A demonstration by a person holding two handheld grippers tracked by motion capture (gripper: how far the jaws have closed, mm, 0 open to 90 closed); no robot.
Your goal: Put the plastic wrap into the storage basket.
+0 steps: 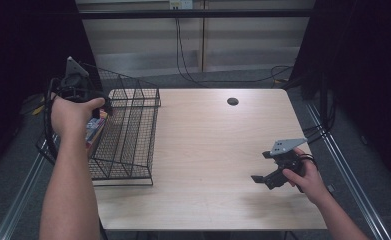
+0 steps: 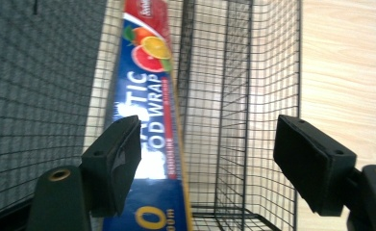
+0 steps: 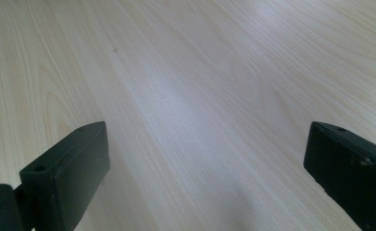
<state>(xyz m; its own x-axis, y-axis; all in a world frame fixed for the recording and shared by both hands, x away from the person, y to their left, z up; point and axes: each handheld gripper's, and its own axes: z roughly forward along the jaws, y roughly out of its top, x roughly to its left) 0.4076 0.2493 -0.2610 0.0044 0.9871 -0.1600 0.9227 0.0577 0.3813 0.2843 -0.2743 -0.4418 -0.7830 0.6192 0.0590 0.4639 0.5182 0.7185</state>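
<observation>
Left tool spread above wrap box.

The high view looks down on the table; gripper views sit close over the wire basket and tabletop.

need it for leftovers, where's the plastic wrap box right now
The plastic wrap box lies in the black wire basket at the table's left, below the open left gripper.
</observation>
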